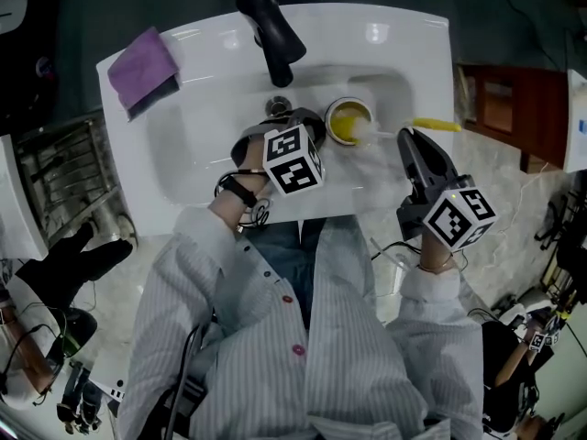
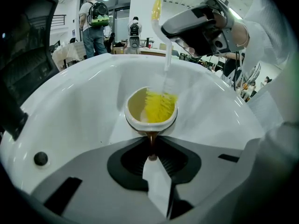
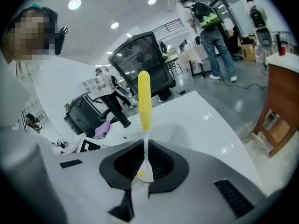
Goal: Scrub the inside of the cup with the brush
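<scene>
Yellow brush [image 1: 387, 133] in cup [image 1: 336, 115], R gripper [image 1: 404, 138] holding.

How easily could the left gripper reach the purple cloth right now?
Probably not yet: the left gripper is shut on the cup. Otherwise, the way to the purple cloth looks clear.

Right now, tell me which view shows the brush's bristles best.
The left gripper view: the yellow bristles sit in plain sight inside the cup. The head view shows them tiny and indistinct; the right gripper view shows only the brush's yellow handle.
</scene>
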